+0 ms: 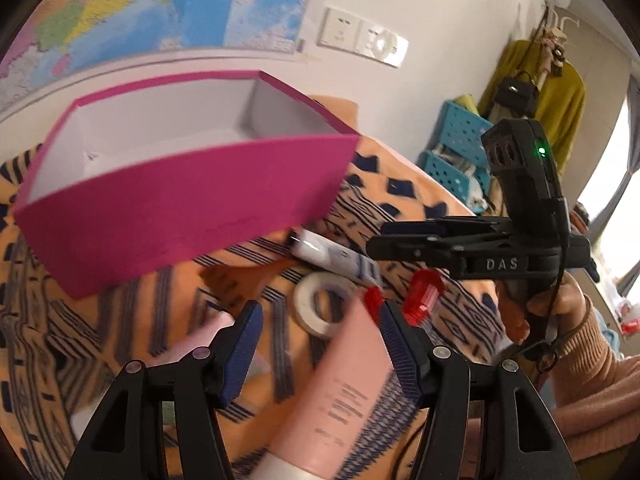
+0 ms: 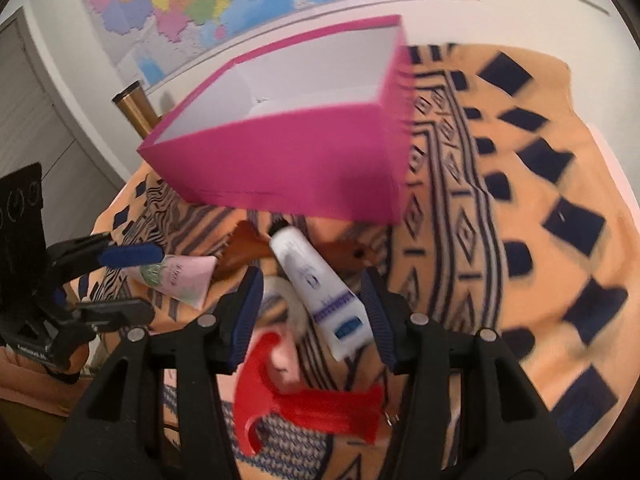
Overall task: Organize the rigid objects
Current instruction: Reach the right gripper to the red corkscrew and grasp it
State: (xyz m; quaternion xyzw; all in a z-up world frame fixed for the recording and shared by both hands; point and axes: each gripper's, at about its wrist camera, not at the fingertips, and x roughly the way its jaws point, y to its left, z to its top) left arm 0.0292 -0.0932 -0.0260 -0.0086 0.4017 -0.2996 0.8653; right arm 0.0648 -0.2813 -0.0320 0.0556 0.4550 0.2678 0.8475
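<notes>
Left wrist view. Magenta box [image 1: 188, 208], open top, white inside, on an orange patterned cloth [image 1: 412, 200] — farther from the camera than the loose items. In front of it: white tube [image 1: 336, 258], tape roll [image 1: 320, 308], red clip [image 1: 420, 296], large pink tube [image 1: 340, 396] running between the spread fingers of the left gripper [image 1: 320, 344], pads not pressing it. Right gripper [image 1: 436, 244] seen side-on at right, held by a hand [image 1: 540, 308]; its jaw state cannot be told here.

Right wrist view. Right gripper [image 2: 312, 312] spread, nothing pinched — white tube [image 2: 320, 284] and red clip [image 2: 304, 404] lie under its gap. Small pink tube [image 2: 180, 280] at left, beside the left gripper's blue pad [image 2: 132, 256]. Brown object [image 2: 248, 248] just before the box [image 2: 288, 164].
</notes>
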